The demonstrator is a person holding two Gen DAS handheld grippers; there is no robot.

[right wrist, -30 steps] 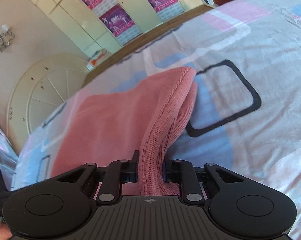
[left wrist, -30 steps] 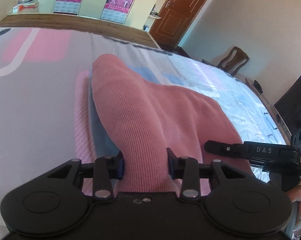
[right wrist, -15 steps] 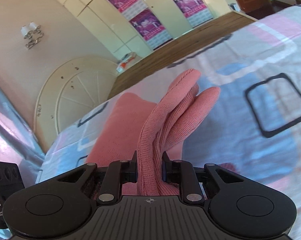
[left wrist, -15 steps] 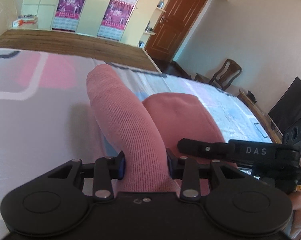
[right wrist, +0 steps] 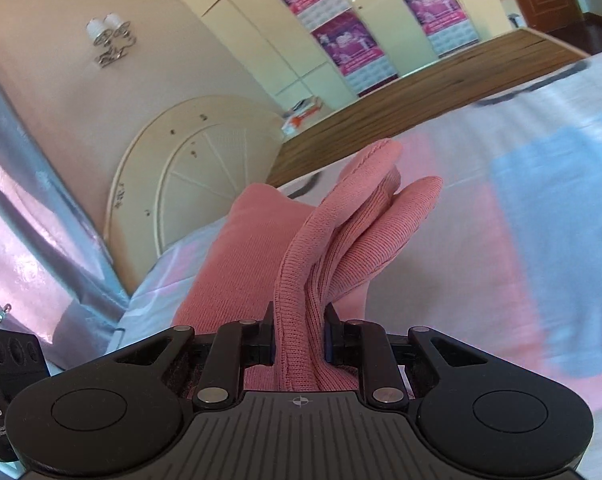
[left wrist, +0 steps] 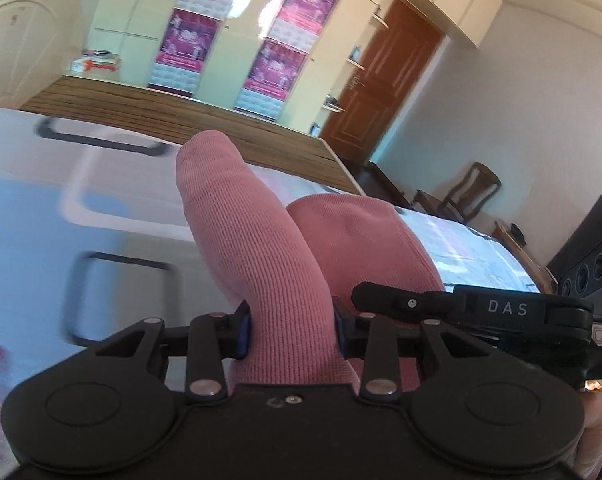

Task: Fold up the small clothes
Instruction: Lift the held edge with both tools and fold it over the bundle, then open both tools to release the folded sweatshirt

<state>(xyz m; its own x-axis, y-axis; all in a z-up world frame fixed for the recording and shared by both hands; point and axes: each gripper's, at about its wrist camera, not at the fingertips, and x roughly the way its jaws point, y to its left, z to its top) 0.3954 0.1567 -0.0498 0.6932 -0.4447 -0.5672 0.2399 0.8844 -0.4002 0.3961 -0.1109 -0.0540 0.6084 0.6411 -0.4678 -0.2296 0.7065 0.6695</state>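
- Left tongs [left wrist: 291,330] pinch the pink sweater [left wrist: 261,248]; right tongs [right wrist: 299,336] pinch its bunched edge.
- Cloth runs forward from both, over the bed [left wrist: 41,208].

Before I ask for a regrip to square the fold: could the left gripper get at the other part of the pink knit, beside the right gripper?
Probably not yet: the left gripper is shut on the pink knit, so it must release first. Nothing else blocks the way to the right gripper.

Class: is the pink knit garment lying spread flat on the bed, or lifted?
Lifted: the pink knit garment hangs bunched, clamped in both grippers' jaws.
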